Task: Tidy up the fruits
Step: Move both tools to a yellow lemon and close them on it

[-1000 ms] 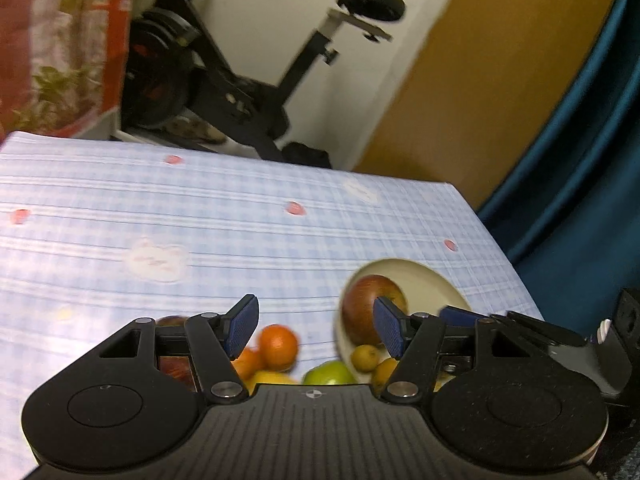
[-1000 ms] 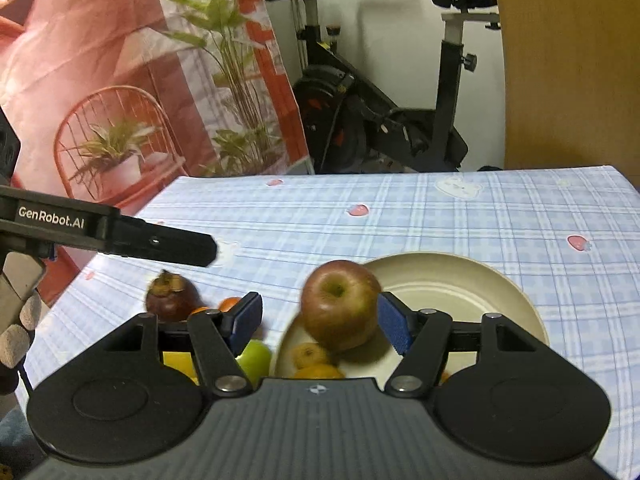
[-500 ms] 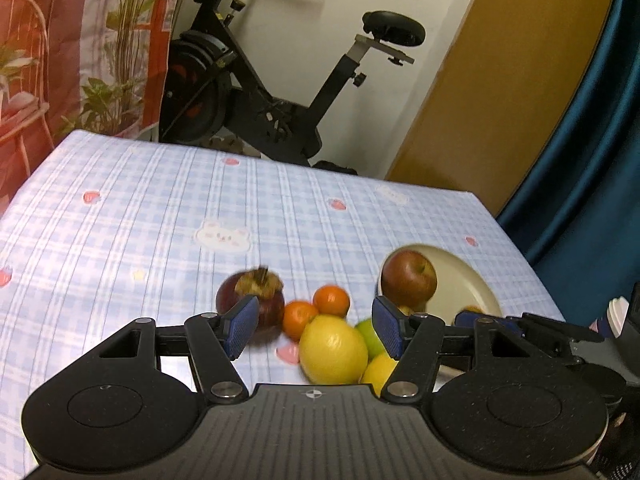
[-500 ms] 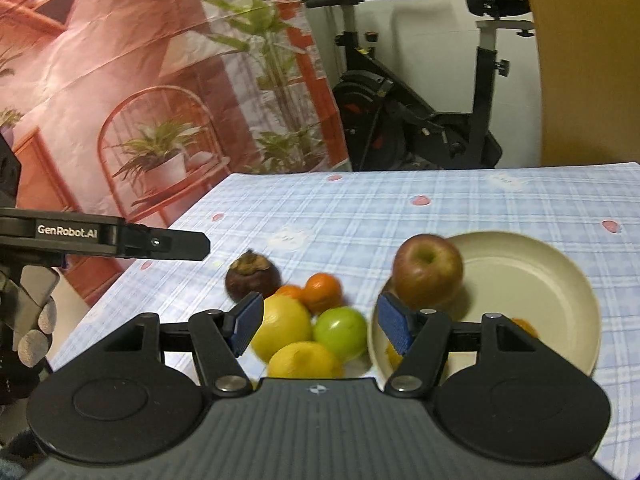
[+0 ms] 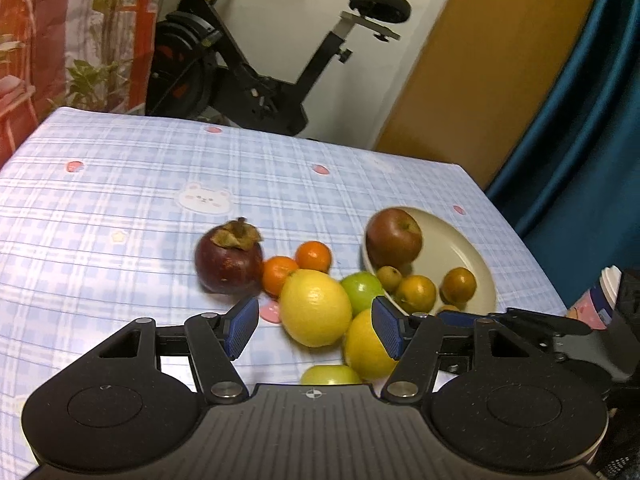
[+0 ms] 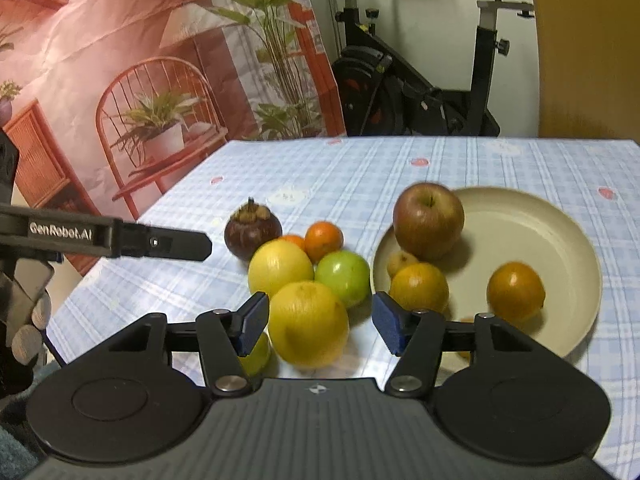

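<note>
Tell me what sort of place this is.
Probably a room at home: an exercise bike stands behind a table with a checked tablecloth, fruit lies beside a plate, and a printed backdrop hangs at the side.

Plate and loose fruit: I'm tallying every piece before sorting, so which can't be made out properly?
- Small orange piece at the plate's near edge: right wrist view, mostly behind the right gripper; type unclear.
- Green fruit nearest the cameras: left wrist view, lower half hidden by the left gripper body.
- Second small orange: right wrist view, mostly behind a lemon.
</note>
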`<action>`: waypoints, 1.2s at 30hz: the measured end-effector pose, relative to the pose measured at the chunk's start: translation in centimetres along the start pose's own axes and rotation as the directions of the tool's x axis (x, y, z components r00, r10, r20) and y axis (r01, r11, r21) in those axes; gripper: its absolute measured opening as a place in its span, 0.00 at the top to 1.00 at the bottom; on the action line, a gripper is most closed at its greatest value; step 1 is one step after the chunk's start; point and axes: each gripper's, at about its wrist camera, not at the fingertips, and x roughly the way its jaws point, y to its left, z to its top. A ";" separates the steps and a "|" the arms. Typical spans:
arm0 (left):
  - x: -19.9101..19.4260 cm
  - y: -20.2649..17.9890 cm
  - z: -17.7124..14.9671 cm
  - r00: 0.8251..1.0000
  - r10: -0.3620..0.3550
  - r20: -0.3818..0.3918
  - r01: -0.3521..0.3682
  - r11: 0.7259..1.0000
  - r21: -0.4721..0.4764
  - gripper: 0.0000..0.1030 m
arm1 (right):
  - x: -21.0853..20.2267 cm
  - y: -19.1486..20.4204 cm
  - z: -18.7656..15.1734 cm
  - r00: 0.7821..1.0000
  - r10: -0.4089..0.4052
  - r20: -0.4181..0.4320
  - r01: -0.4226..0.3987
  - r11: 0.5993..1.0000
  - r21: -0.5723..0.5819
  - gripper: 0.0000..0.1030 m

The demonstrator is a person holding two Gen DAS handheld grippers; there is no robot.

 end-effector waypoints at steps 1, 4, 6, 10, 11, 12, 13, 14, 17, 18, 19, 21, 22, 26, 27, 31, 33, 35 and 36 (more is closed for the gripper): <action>0.2 -0.3 0.0 1.000 -0.008 -0.006 0.008 1.000 0.007 0.37 | 0.1 0.0 -0.1 1.000 0.000 -0.006 0.000 1.000 0.001 0.41; 0.9 -1.2 0.0 0.999 -0.036 -0.020 0.037 0.999 0.039 0.40 | 0.5 0.1 -0.4 1.000 0.008 -0.021 -0.008 1.000 -0.003 0.41; 1.5 -1.9 0.0 0.998 -0.059 -0.038 0.062 0.996 0.064 0.44 | 0.7 0.3 -0.5 0.999 0.016 -0.031 -0.017 1.000 -0.014 0.41; 2.9 -3.1 -0.3 0.995 -0.073 -0.073 0.081 0.991 0.103 0.45 | 1.6 0.7 -0.9 0.998 0.024 -0.051 -0.025 0.999 -0.035 0.41; 3.3 -3.3 -0.4 0.993 -0.079 -0.084 0.088 0.991 0.106 0.45 | 1.8 0.7 -1.0 0.998 0.027 -0.053 -0.029 0.999 -0.036 0.41; 3.7 -3.4 -0.5 0.992 -0.085 -0.096 0.095 0.990 0.106 0.45 | 1.9 0.6 -1.1 0.998 0.029 -0.055 -0.032 0.999 -0.039 0.41; 3.9 -3.4 -0.6 0.990 -0.090 -0.106 0.101 0.989 0.107 0.45 | 2.1 0.5 -1.1 0.998 0.029 -0.056 -0.032 0.999 -0.042 0.41; 4.2 -3.5 -0.8 0.989 -0.091 -0.115 0.103 0.989 0.110 0.45 | 2.2 0.4 -1.3 0.998 0.031 -0.058 -0.033 0.998 -0.044 0.41; 4.7 -3.5 -1.1 0.986 -0.093 -0.137 0.108 0.988 0.113 0.46 | 2.5 0.1 -1.5 0.997 0.048 -0.068 -0.050 0.998 -0.033 0.42; 4.9 -3.6 -1.2 0.985 -0.094 -0.143 0.110 0.988 0.111 0.46 | 2.7 0.0 -1.6 0.996 0.052 -0.071 -0.055 0.998 -0.032 0.42; 5.0 -3.5 -1.3 0.984 -0.095 -0.150 0.112 0.988 0.108 0.47 | 2.8 0.0 -1.7 0.996 0.058 -0.074 -0.061 0.998 -0.031 0.42; 5.2 -3.5 -1.5 0.982 -0.101 -0.159 0.118 0.987 0.104 0.48 | 3.0 -0.1 -1.8 0.995 0.061 -0.079 -0.064 0.997 -0.032 0.42; 5.3 -3.5 -1.6 0.981 -0.102 -0.163 0.120 0.988 0.101 0.48 | 3.1 -0.2 -1.8 0.995 0.063 -0.079 -0.065 0.997 -0.031 0.42; 5.7 -3.6 -1.8 0.980 -0.096 -0.172 0.114 0.989 0.097 0.49 | 3.4 -0.2 -1.7 0.995 0.064 -0.078 -0.066 0.997 -0.031 0.45; 5.8 -3.5 -1.9 0.980 -0.096 -0.175 0.113 0.989 0.093 0.49 | 3.4 -0.2 -1.7 0.995 0.066 -0.078 -0.068 0.997 -0.030 0.45; 5.9 -3.5 -2.0 0.981 -0.099 -0.166 0.117 0.988 0.098 0.48 | 3.5 -0.3 -1.9 0.995 0.069 -0.076 -0.072 0.997 -0.029 0.45; 5.9 -3.4 -2.2 0.983 -0.102 -0.152 0.118 0.987 0.106 0.48 | 3.6 -0.3 -2.0 0.995 0.070 -0.074 -0.072 0.997 -0.027 0.45; 5.8 -3.3 -2.5 0.985 -0.105 -0.139 0.120 0.987 0.104 0.48 | 3.7 -0.3 -2.0 0.995 0.071 -0.071 -0.073 0.997 -0.024 0.44; 5.7 -3.3 -2.5 0.984 -0.114 -0.139 0.128 0.987 0.097 0.48 | 3.7 -0.4 -2.0 0.995 0.072 -0.070 -0.074 0.997 -0.022 0.44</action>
